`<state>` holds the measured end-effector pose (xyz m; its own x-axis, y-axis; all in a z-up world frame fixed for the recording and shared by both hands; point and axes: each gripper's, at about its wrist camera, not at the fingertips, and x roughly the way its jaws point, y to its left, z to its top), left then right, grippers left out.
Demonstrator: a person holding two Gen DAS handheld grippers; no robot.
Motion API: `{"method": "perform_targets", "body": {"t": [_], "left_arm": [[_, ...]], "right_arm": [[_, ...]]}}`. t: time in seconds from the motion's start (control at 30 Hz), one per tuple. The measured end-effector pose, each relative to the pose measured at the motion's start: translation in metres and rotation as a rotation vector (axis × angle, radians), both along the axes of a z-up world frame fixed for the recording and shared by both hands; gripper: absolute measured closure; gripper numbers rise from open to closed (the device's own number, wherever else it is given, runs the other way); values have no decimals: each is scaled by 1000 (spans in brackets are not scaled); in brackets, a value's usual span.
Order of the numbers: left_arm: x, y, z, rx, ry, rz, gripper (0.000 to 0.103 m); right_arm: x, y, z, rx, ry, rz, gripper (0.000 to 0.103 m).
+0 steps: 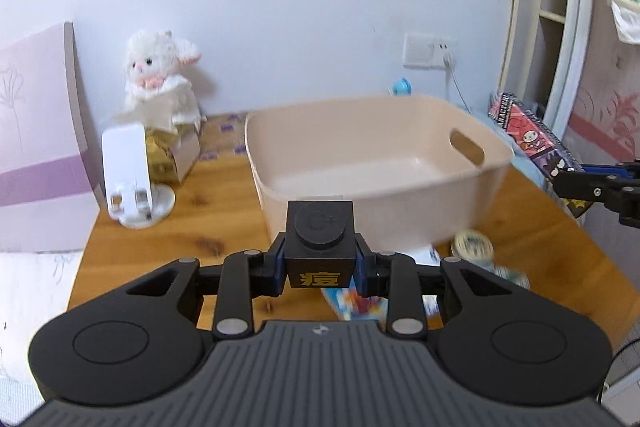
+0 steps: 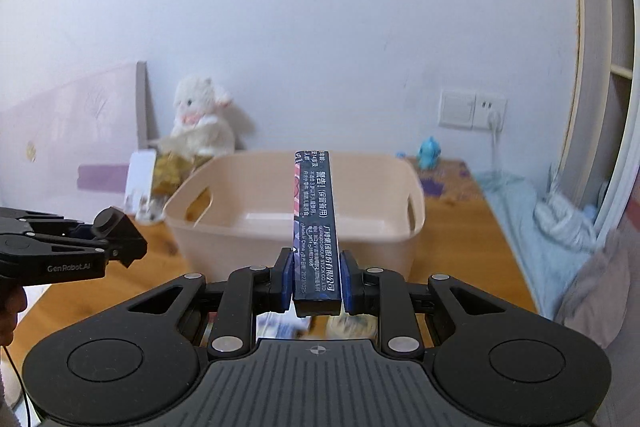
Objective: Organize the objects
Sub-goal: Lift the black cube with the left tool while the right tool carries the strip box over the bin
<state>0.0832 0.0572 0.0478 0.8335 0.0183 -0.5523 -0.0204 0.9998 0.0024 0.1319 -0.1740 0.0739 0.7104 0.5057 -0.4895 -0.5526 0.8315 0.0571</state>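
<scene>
A pale pink plastic bin (image 1: 376, 163) with cut-out handles stands on the wooden table (image 1: 208, 227), and its floor looks bare in both views, nothing resting inside.

The left gripper (image 1: 320, 267) has its fingers (image 1: 276, 267) clamped on a small black cube (image 1: 320, 247) with a round cap on top and a yellow character on its front face; the cube hangs in the air just before the bin's near wall. The right gripper (image 2: 316, 283) has its blue-padded fingers (image 2: 286, 281) pressed on the sides of a long, narrow dark box (image 2: 316, 223) printed with white text, which juts forward over the bin's near rim.

Under the grippers a few things lie on the table, among them a round patterned tin (image 1: 472, 247) and some colourful packets (image 1: 356, 303), too blurred to name surely.

Behind the bin, a white plush toy (image 1: 160, 75) sits on a gold-and-white box (image 1: 168, 159), beside a white phone stand (image 1: 128, 179).
</scene>
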Motion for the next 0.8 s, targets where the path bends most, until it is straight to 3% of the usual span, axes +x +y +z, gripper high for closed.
{"method": "perform_targets", "body": {"t": [0.2, 0.37, 0.53, 0.8], "left_arm": [[45, 0, 18, 20, -33, -7, 69], [88, -5, 16, 31, -6, -6, 69], [134, -8, -5, 48, 71, 14, 69], [171, -8, -42, 85, 230, 21, 69]], "right_arm": [[33, 9, 13, 3, -34, -20, 80], [61, 23, 13, -31, -42, -25, 79], [94, 46, 3, -95, -12, -16, 79], [134, 73, -32, -200, 92, -12, 79]]}}
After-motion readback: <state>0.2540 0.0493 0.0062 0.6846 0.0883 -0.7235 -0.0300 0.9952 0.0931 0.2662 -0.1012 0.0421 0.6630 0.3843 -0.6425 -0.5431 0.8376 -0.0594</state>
